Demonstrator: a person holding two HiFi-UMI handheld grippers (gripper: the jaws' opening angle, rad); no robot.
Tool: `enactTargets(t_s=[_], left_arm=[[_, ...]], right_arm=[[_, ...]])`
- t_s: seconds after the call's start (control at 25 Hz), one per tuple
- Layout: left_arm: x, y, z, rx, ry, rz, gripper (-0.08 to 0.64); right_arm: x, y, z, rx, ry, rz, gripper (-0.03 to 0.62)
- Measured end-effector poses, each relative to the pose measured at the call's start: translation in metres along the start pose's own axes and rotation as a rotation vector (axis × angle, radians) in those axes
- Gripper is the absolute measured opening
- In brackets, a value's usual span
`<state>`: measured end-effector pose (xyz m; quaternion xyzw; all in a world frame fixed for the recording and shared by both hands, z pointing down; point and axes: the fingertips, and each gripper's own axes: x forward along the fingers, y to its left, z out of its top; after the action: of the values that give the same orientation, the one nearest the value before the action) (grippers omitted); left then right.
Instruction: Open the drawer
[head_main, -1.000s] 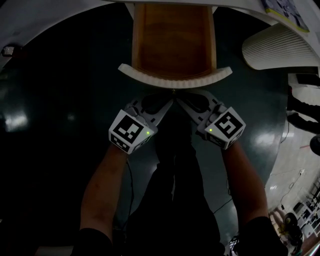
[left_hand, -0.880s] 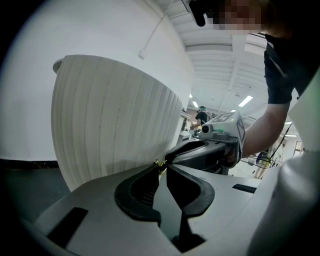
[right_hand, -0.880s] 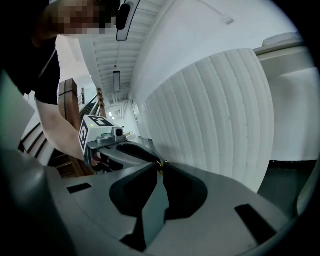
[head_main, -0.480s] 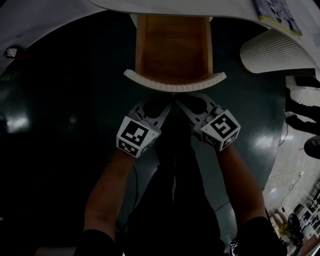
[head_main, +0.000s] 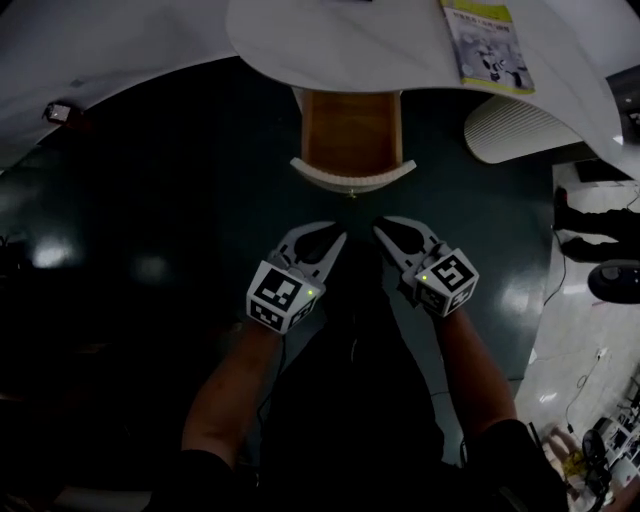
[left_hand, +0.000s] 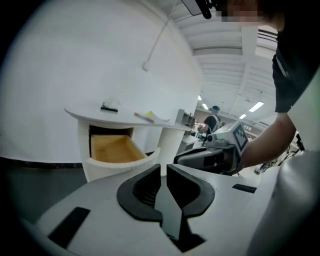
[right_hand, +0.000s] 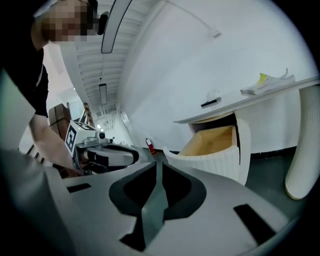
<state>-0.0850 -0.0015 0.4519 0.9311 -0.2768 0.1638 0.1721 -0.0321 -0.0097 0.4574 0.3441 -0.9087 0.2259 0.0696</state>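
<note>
- Surface: white curved counter (head_main: 330, 40) across the top of the head view. Below it is a dark green glossy floor (head_main: 130, 220) with ceiling lights mirrored in it.
- Room: plain white wall (left_hand: 75, 60) behind the counter. The gripper views show a long hall with strip lights, and a person (left_hand: 212, 119) stands far off.
- Drawer (head_main: 351, 135): upper centre, pulled out from under the counter edge. Its wood bottom shows, and its white ribbed front (head_main: 352, 177) faces the grippers.
- On the counter: a booklet (head_main: 487, 42), upper right.
- White ribbed panel (head_main: 520, 125) just right of the drawer.
- Left gripper (head_main: 338, 240) and right gripper (head_main: 382, 228): side by side below the drawer front and apart from it, with only floor between. Each has its jaws a narrow slit apart and holds nothing.
</note>
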Motion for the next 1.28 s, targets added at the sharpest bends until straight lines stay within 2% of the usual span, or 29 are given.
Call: enactTargets(t_s=[0.12, 0.24, 0.48, 0.64, 0.84, 0.96, 1.16, 1.28], left_arm=[[-0.035, -0.036, 0.024, 0.001, -0.012, -0.011, 0.043], [-0.064, -0.059, 0.045, 0.029, -0.011, -0.025, 0.043], [-0.102, -0.078, 0.085, 0.078, -0.024, 0.031, 0.029], [-0.125, -0.096, 0.107, 0.047, -0.027, 0.04, 0.021], [-0.136, -0.111, 0.114, 0.019, 0.003, 0.034, 0.017], [-0.137, -0.119, 0.127, 0.02, -0.025, 0.031, 0.014], [-0.139, -0.132, 0.162, 0.024, -0.064, 0.059, 0.012], [-0.138, -0.151, 0.191, 0.012, -0.111, 0.074, 0.012]], right_arm=[[-0.027, 0.04, 0.016, 0.033, -0.003, 0.012, 0.026], [-0.043, 0.08, 0.037, 0.018, 0.002, 0.036, 0.026], [-0.073, 0.121, 0.085, 0.008, -0.025, 0.013, 0.025], [-0.098, 0.141, 0.112, -0.012, -0.048, -0.009, 0.025], [-0.121, 0.156, 0.142, -0.002, -0.071, -0.028, 0.025], [-0.134, 0.162, 0.158, -0.028, -0.081, -0.005, 0.025], [-0.163, 0.18, 0.189, -0.147, -0.067, 0.066, 0.023], [-0.194, 0.18, 0.212, -0.153, -0.092, 0.073, 0.023]])
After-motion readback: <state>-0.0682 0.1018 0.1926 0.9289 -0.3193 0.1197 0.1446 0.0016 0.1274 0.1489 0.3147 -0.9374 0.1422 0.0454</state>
